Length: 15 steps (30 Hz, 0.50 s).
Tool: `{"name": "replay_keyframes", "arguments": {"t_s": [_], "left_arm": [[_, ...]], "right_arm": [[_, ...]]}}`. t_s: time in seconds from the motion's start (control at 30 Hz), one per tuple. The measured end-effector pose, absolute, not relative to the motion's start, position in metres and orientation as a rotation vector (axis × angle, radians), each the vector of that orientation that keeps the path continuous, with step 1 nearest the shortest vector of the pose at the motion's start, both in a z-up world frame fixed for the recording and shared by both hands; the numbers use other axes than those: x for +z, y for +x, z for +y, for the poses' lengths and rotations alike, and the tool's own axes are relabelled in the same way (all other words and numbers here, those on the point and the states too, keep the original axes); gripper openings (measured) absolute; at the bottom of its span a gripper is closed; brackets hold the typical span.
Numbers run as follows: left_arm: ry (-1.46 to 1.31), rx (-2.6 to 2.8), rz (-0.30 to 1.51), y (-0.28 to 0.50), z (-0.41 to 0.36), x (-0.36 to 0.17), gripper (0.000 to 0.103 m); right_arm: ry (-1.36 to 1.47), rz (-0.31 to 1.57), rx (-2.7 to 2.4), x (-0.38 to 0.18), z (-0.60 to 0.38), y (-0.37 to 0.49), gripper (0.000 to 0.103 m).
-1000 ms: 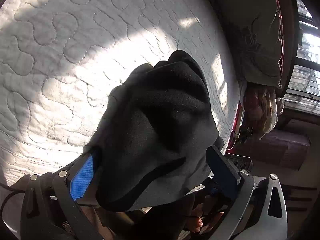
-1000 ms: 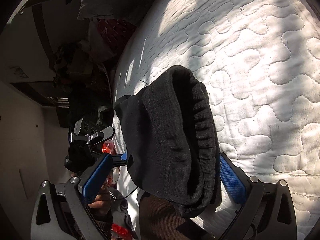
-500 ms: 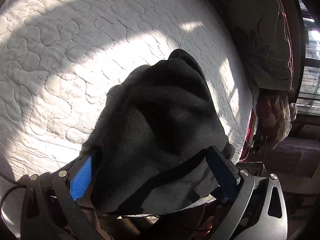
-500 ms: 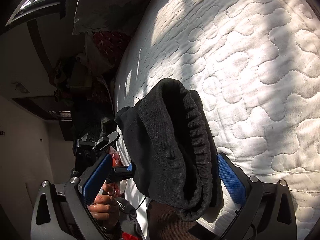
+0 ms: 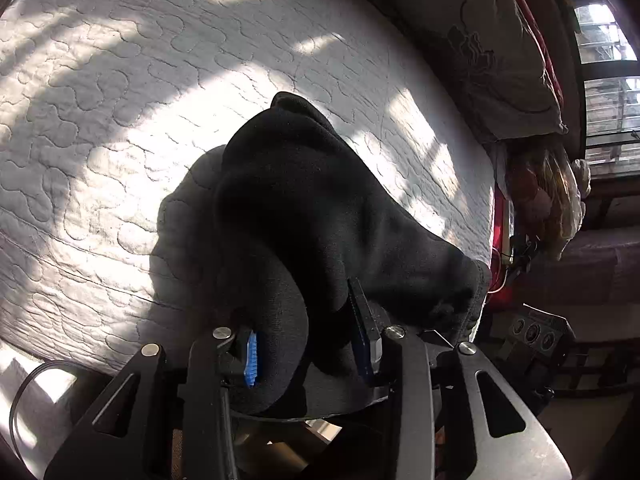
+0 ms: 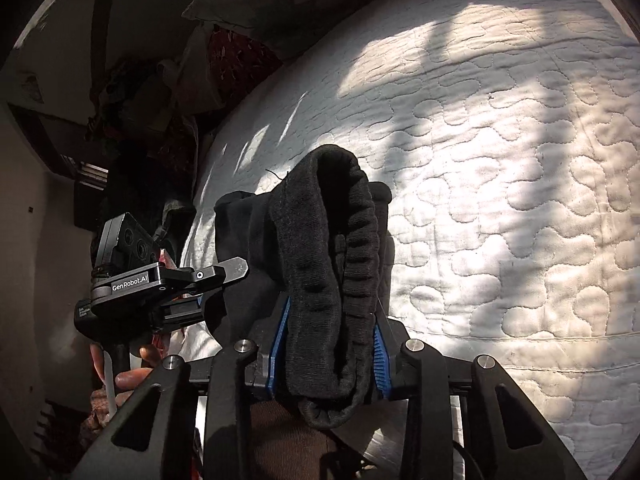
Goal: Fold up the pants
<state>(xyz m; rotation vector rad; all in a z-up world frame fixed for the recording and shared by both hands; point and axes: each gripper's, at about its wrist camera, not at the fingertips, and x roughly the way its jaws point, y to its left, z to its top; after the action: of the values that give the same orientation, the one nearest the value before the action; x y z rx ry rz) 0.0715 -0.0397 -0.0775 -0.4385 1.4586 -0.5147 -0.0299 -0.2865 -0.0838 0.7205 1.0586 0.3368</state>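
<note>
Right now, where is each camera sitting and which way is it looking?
Left wrist: behind the left gripper, looking down its fingers at black pants on a white quilted bed; jaws closing on the cloth.
Right wrist: behind the right gripper, jaws closing on the ribbed waistband; a hand and the left gripper show at left.
Both share the pants, bed and pillow.

You are looking at one pair of black pants (image 5: pixel 320 216), bunched in a single heap. You are working with two tools: the left tool (image 5: pixel 306 346) and the right tool (image 6: pixel 330 354), each showing two blue pads. You are seeing one white quilted bed (image 5: pixel 120 120), one pillow (image 5: pixel 480 40) at its head, and one hand (image 6: pixel 132 376) showing.
</note>
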Motion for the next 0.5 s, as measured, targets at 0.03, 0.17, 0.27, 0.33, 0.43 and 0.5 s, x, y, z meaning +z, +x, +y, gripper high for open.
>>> {"name": "replay_keyframes", "arguments": {"t_s": [0.03,0.17,0.27,0.33,0.43,0.5], "left_arm": [[-0.417,-0.514,1.451,0.069,-0.042,-0.075,0.033],[-0.35,-0.511,1.413,0.074,-0.057,-0.064,0.033],[-0.313,-0.507,1.368,0.093,-0.071,-0.048,0.033],[-0.3,-0.507,1.332,0.11,-0.076,-0.035,0.033],[-0.287,-0.489,1.282,0.144,-0.081,-0.018,0.033],[-0.284,-0.458,1.259,0.171,-0.087,-0.012,0.033]], "right_arm": [[0.701,1.054,0.339,-0.08,-0.285,-0.033,0.036],[0.636,1.06,0.317,-0.074,-0.286,-0.038,0.036],[0.641,1.058,0.301,-0.071,-0.292,-0.029,0.036],[0.654,1.039,0.295,-0.064,-0.297,-0.017,0.036],[0.643,0.999,0.292,-0.048,-0.304,0.01,0.036],[0.645,0.976,0.288,-0.039,-0.308,0.033,0.036]]}}
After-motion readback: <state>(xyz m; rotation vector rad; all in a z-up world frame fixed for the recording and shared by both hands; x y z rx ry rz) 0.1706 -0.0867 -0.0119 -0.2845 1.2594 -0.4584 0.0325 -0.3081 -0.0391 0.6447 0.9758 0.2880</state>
